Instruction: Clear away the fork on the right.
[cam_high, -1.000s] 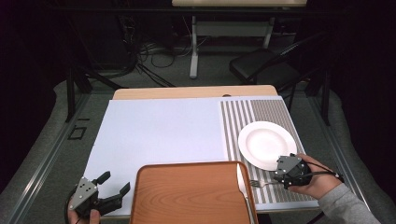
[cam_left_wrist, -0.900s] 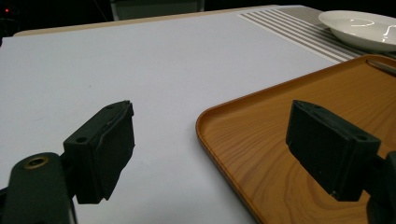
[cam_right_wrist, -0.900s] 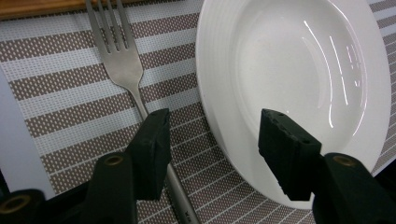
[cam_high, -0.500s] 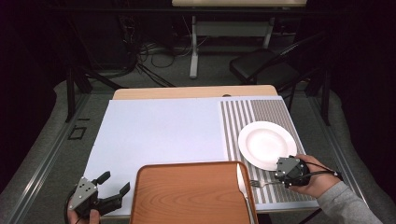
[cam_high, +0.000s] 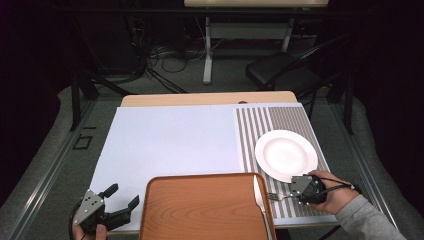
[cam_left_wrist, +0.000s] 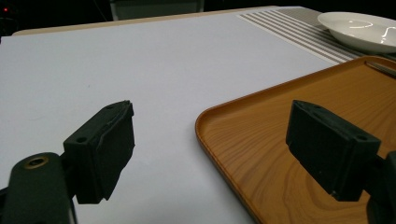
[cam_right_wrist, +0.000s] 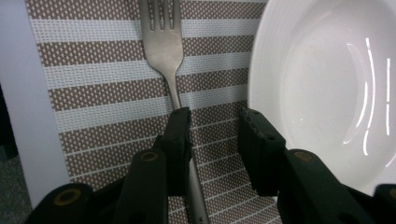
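In the right gripper view, the fork (cam_right_wrist: 169, 60) is cut off at the top of the frame across its tines, and its handle is hidden at the bottom behind the left jaw of the right gripper (cam_right_wrist: 214, 128). Whether that jaw touches the handle cannot be made out; a clear gap is seen between the handle and the other jaw, so the jaws are held apart and nothing is clamped. They have just been closing, with the fork handle between them. In the high view, the fork (cam_high: 276, 197) is seen at the lower right, small and blurred, on the striped placemat (cam_high: 287, 120) between the wooden tray (cam_high: 200, 205) and the right gripper (cam_high: 296, 189).

The white plate (cam_high: 286, 155) lies just beside the fork, its rim near the right jaw, so little room is left on that side. The lower left corner of the tray is cut off by the frame. The white mat (cam_high: 170, 140) on the counter (cam_high: 200, 99) is bare in the middle.

The left gripper (cam_high: 122, 200) is held at the lower left with its 2 jaws spread wide, astride the tray edge, gripping nothing.

Compared with 1 second ago, the right gripper has slid slightly downward in the frame, away from the plate.
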